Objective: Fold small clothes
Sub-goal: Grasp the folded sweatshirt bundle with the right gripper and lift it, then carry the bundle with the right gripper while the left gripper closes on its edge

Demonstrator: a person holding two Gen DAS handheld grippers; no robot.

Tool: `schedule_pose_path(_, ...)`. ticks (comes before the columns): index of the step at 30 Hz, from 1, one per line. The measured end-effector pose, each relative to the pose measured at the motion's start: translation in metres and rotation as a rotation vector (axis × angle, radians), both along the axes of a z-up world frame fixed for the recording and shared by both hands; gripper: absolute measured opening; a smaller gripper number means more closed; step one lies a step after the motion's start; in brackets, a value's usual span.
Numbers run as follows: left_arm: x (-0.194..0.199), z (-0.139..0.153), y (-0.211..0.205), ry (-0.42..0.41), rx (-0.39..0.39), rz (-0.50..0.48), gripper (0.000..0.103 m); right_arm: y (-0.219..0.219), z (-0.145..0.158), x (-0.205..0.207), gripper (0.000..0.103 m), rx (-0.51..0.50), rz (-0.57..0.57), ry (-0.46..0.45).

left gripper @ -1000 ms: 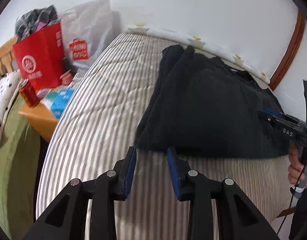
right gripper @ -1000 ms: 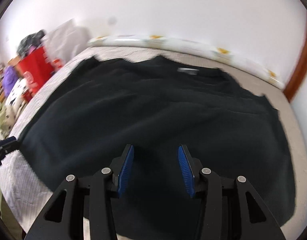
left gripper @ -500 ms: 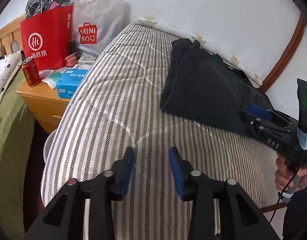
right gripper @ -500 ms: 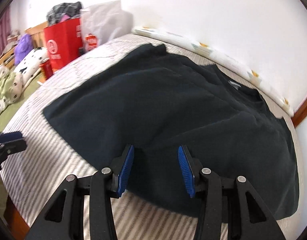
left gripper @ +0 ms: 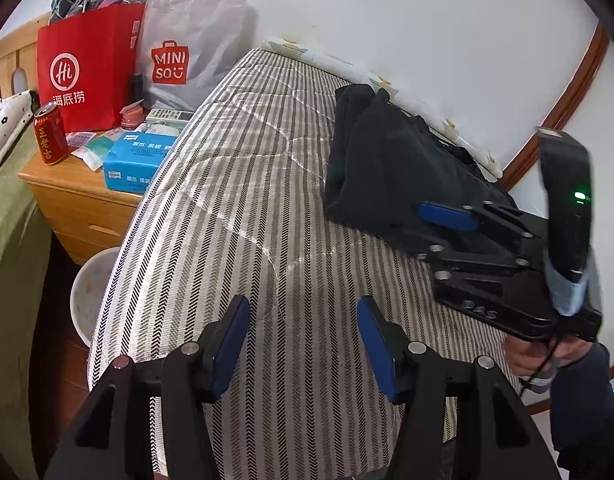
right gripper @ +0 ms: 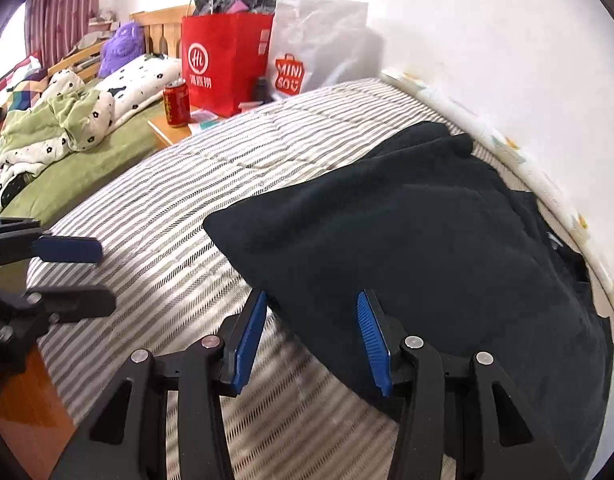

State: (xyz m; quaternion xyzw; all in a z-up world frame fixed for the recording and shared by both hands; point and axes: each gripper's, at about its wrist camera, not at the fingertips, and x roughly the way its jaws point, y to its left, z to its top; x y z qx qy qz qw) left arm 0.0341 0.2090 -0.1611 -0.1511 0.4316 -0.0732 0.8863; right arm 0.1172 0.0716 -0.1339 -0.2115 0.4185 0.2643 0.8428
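Observation:
A black garment (right gripper: pixel 427 248) lies folded over on the striped mattress (right gripper: pixel 195 200), toward the wall side; it also shows in the left wrist view (left gripper: pixel 387 160). My right gripper (right gripper: pixel 311 340) is open and empty, its jaws at the garment's near edge. It shows from the side in the left wrist view (left gripper: pixel 447 216). My left gripper (left gripper: pixel 303 344) is open and empty over bare mattress (left gripper: pixel 247 200), well left of the garment. It appears at the left edge of the right wrist view (right gripper: pixel 67 268).
A wooden nightstand (left gripper: pixel 67 192) left of the mattress holds a red paper bag (left gripper: pixel 87 76), a white Miniso bag (left gripper: pixel 187 64), a red can (left gripper: pixel 49 132) and a blue tissue pack (left gripper: pixel 139 160). A second bed with green bedding (right gripper: pixel 67 136) lies beyond. White wall behind.
Both grippers have drawn back toward the near edge of the mattress and swung left. The left gripper has opened wider. The garment now lies farther from the left gripper.

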Motion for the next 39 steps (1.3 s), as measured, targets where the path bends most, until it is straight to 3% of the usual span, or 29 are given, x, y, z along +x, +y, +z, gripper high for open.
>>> schedule_pose_path(2,0.001,0.0,0.002,-0.002,-0.008,0.0,0.054,0.007,-0.006,0.003,0.059,0.004,0.02,-0.006)
schedule_pose_path(6,0.003,-0.003,0.002,-0.003,-0.011,-0.001,0.055,0.018,-0.01,0.003,0.062,0.0,0.034,-0.07)
schedule_pose_path(7,0.003,-0.003,0.002,-0.006,-0.01,-0.001,0.055,0.021,-0.01,0.006,0.059,0.007,0.026,-0.071)
schedule_pose_path(9,0.005,-0.002,0.001,-0.006,-0.006,0.0,0.056,0.022,-0.008,0.013,0.041,0.019,-0.006,-0.089)
schedule_pose_path(10,0.006,-0.002,0.001,-0.007,-0.006,0.0,0.056,0.02,-0.006,0.015,0.018,0.024,-0.018,-0.103)
schedule_pose_path(11,0.008,-0.002,-0.001,-0.006,-0.008,0.001,0.056,0.018,-0.003,0.019,0.013,0.046,-0.024,-0.091)
schedule_pose_path(13,0.011,-0.002,-0.004,0.0,0.0,0.007,0.056,0.004,0.007,0.028,0.01,0.134,-0.056,-0.031)
schedule_pose_path(15,0.014,-0.001,-0.01,0.001,0.019,0.007,0.056,-0.009,0.019,0.028,0.009,0.196,-0.068,-0.034)
schedule_pose_path(21,0.024,-0.002,-0.039,0.009,0.04,-0.017,0.056,-0.074,0.07,0.017,0.007,0.3,-0.159,-0.183)
schedule_pose_path(26,0.036,-0.001,-0.062,0.018,0.044,-0.041,0.056,-0.142,0.087,0.022,0.006,0.345,-0.281,-0.227)
schedule_pose_path(31,0.05,0.008,-0.088,-0.004,0.042,-0.071,0.056,-0.211,0.074,0.024,0.006,0.379,-0.394,-0.184)
schedule_pose_path(39,0.066,0.011,-0.135,-0.019,0.037,-0.145,0.056,-0.286,0.021,0.009,0.006,0.406,-0.52,-0.078)
